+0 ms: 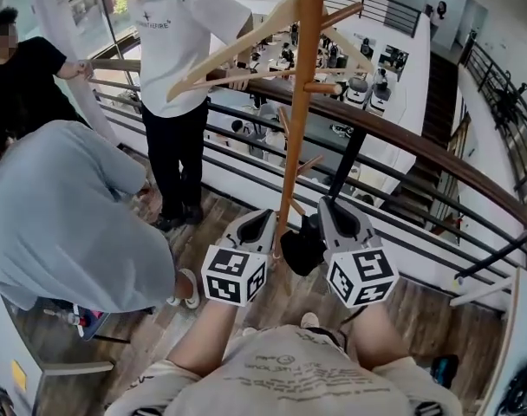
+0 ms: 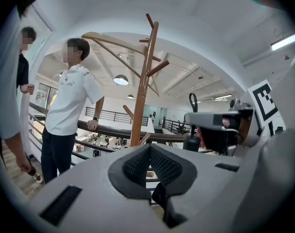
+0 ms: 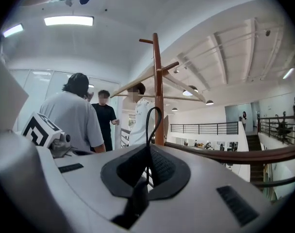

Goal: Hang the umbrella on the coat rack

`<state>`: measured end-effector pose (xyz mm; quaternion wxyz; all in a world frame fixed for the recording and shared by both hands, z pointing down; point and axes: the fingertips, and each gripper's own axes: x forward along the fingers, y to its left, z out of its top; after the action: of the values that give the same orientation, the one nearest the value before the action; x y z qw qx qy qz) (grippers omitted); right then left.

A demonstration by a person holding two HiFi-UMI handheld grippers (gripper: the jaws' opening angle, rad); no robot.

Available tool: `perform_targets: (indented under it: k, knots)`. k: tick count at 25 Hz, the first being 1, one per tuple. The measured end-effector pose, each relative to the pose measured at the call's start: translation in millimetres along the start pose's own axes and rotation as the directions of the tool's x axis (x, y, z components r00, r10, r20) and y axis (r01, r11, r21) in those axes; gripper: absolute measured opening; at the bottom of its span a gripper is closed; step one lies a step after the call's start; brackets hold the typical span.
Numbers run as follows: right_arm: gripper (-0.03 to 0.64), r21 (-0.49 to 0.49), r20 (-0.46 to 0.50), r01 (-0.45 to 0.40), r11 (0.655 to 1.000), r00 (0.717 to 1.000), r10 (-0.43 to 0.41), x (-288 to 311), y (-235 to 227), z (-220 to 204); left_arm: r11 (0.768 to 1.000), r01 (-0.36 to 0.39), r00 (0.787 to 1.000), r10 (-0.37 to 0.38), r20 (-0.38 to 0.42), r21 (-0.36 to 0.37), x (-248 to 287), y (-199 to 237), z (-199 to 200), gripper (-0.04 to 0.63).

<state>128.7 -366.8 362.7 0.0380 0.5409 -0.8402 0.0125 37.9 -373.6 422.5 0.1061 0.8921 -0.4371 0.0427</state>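
The wooden coat rack (image 1: 309, 59) stands straight ahead against the railing, its pegs slanting upward. In the head view my two grippers flank its pole low down. My right gripper (image 1: 333, 208) is shut on the black umbrella (image 1: 302, 245), which hangs between the grippers beside the pole. In the right gripper view the umbrella's thin black strap loop (image 3: 152, 120) rises out of the shut right gripper (image 3: 150, 152) in front of the coat rack (image 3: 158, 106). My left gripper (image 1: 262, 219) is shut with nothing visible in it; the left gripper view shows the left gripper (image 2: 148, 152) just right of the coat rack (image 2: 140, 110).
A wooden hanger (image 1: 237, 46) hangs on the rack's upper pegs. A dark railing (image 1: 402, 137) runs behind the rack above a lower floor. A person in a white shirt (image 1: 172, 76) leans on the railing at the left, and a person in grey (image 1: 55, 215) bends over nearer to me.
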Motion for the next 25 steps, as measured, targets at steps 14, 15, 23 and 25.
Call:
perform_targets:
  k: [14,15,23,25]
  knots:
    - [0.006,-0.064,0.155,0.036,0.997,0.988,-0.025,28,-16,136,1.000,0.010,1.000,-0.010,0.012,-0.007,-18,17,0,0.005]
    - [0.005,-0.061,0.158,0.046,0.997,0.987,-0.036,31,-19,140,1.000,0.010,1.000,-0.010,0.012,-0.007,-19,19,0,0.005]
    - [0.005,-0.075,0.118,0.081,0.994,0.990,-0.072,61,-29,145,1.000,0.007,1.000,-0.007,0.014,-0.014,-21,35,-2,0.005]
    - [0.005,-0.067,0.103,0.093,0.993,0.991,-0.086,63,-30,144,1.000,0.010,1.000,-0.009,0.015,-0.011,-24,35,-2,0.005]
